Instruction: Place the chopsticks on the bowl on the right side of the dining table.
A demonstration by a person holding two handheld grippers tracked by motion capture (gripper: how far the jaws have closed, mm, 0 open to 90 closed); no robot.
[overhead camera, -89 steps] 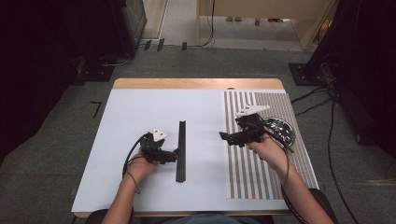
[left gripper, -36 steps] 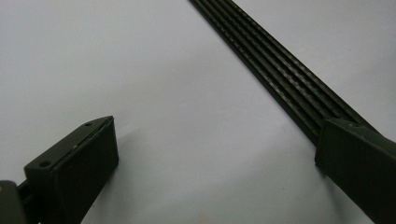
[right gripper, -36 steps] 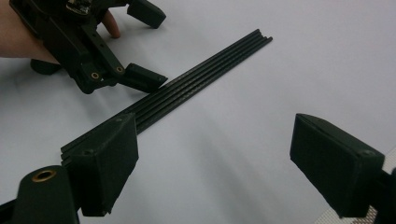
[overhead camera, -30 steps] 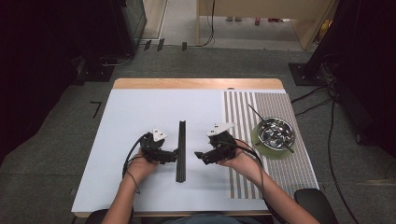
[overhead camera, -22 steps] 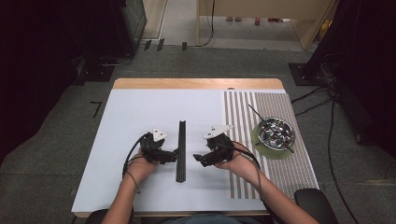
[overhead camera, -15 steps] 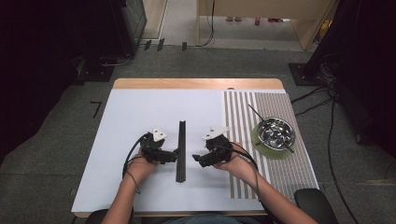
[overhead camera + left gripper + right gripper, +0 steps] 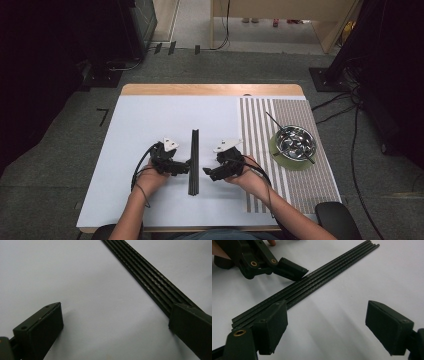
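Both wide open, the left hand-held gripper (image 7: 186,167) at nine o'clock and the right hand-held gripper (image 7: 207,171) at three o'clock are flanking the black rods (image 7: 194,160), probably needing to close next.

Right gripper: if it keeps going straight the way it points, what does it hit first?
Likely the bundle of thin black ribbed rods lying on the white table; the open right gripper points at it across bare surface. Depth uncertain.

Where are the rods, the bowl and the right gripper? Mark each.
rods (image 7: 194,160), high view, mid-length of the bundle
bowl (image 7: 295,143), high view, inside of the bowl
right gripper (image 7: 207,173), high view, between its fingertips
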